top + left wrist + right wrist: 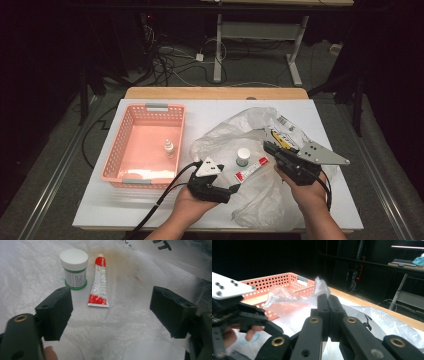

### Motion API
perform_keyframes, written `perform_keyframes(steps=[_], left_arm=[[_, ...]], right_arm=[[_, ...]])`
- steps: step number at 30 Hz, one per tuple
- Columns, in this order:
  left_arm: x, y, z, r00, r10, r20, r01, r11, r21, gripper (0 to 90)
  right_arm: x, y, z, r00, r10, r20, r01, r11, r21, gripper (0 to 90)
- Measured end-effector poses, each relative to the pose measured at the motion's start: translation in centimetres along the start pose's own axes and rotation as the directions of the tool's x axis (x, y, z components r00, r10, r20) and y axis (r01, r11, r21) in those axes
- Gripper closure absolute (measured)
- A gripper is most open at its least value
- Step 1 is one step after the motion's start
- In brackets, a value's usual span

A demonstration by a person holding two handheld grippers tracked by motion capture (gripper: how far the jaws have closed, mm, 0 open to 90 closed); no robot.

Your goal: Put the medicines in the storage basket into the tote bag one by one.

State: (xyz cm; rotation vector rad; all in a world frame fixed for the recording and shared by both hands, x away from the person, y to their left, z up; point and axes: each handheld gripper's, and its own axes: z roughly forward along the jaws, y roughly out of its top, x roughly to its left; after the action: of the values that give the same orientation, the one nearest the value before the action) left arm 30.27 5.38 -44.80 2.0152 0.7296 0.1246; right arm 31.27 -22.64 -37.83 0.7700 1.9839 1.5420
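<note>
2 items, a white-capped jar (74,268) and a red tube (99,282), are seen lying on the plastic bag (260,197) ahead of the left gripper (111,312), its jaws spread and empty. The bag's edge is pinched by the right gripper (328,302).

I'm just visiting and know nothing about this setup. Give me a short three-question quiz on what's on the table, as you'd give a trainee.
1. True or false: the small dropper bottle stands inside the pink basket.
2. Which lies straight ahead between the open jaws of the left hand-held gripper?
A. a red and white tube
B. a spoon
C. a sponge
3. Fill in: the right hand-held gripper is shut on a fold of the clear plastic ____.

Key:
1. True.
2. A. The tube lies on the plastic beside a white-capped jar, ahead of the jaws and not yet between the pads.
3. bag.
</note>
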Motion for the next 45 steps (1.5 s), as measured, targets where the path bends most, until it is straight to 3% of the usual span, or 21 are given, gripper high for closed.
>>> perform_keyframes(steps=[2,6,10,13,19,25,37,45], left_arm=[[-0.1,-0.1,-0.8,0.9999,-0.007,0.010,0.007,0.9999,-0.010,13.6],[-0.2,0.0,-2.1,0.9997,-0.024,-0.004,0.024,0.9997,0.002,0.0],[-0.1,-0.3,-3.4,0.9984,0.000,-0.056,0.000,1.0000,0.001,0.0],[0.3,-0.8,-4.3,0.9977,-0.013,-0.067,0.014,0.9999,0.006,0.0],[0.7,-1.6,-5.9,0.9955,-0.002,-0.095,0.002,1.0000,0.005,0.0],[1.5,-1.6,-6.9,0.9931,-0.034,-0.112,0.033,0.9994,-0.008,0.0],[4.3,-2.3,-9.4,0.9755,-0.092,-0.200,0.086,0.9954,-0.043,0.0],[6.4,-2.8,-11.2,0.9533,-0.141,-0.267,0.129,0.9898,-0.062,0.0]], right_arm=[[0.0,0.0,0.0,1.0000,0.001,0.001,-0.001,1.000,0.000,90.0],[0.0,0.0,0.0,1.0000,0.000,-0.002,0.000,1.000,-0.001,90.0],[0.2,0.0,0.0,1.0000,0.000,-0.001,0.000,1.000,0.002,90.0],[0.2,0.0,0.0,1.0000,0.000,-0.002,0.000,1.000,0.002,90.0],[0.1,0.1,-0.1,1.0000,-0.001,0.002,0.001,1.000,-0.002,90.0],[0.0,0.2,-0.2,1.0000,-0.001,-0.001,0.001,1.000,-0.009,90.0],[0.0,0.1,-0.3,1.0000,-0.003,0.003,0.003,1.000,-0.006,90.0],[0.0,0.1,-0.2,1.0000,-0.003,0.003,0.003,1.000,-0.004,90.0]])
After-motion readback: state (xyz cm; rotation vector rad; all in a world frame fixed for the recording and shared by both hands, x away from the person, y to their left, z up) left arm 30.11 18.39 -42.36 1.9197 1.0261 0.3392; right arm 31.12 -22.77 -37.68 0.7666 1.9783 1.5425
